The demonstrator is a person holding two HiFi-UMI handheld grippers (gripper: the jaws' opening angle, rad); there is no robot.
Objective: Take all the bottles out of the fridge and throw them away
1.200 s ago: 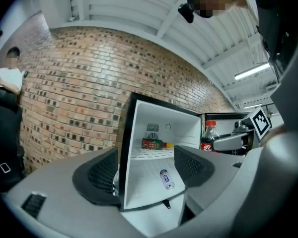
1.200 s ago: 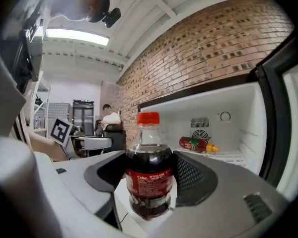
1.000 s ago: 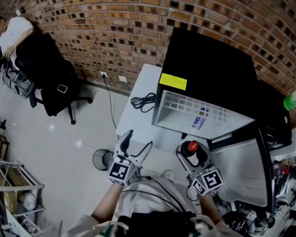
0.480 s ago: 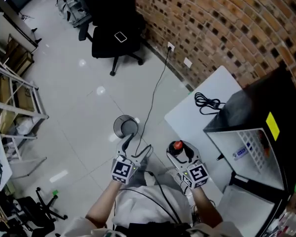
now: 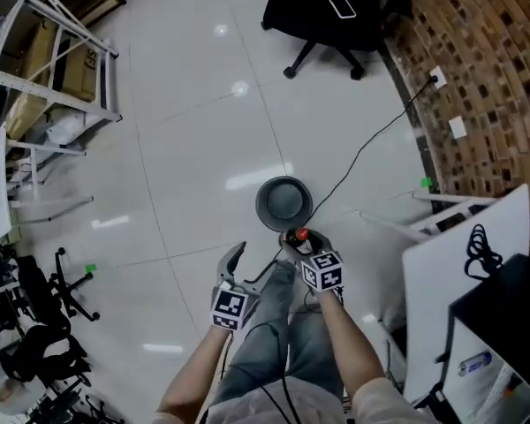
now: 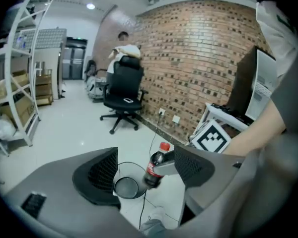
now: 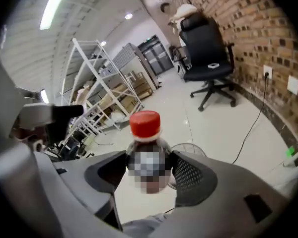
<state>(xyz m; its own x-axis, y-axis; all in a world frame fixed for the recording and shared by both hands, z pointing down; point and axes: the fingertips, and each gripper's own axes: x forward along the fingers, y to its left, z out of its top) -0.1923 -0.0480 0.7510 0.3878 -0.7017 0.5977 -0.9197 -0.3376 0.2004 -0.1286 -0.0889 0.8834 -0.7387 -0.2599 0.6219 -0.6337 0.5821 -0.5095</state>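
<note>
Near one bin, one gripped bottle

The left gripper and right gripper share one build: smooth grey plastic shells that taper into two broad curved jaws. Each jaw is lined with black pads of fine mesh texture. Behind the jaws, each gripper carries a marker cube with black-and-white square patterns on white faces. A thin dark cable trails back over the person's clothes. The person wears grey-blue jeans and a light shirt, with the forearms uncovered.
</note>
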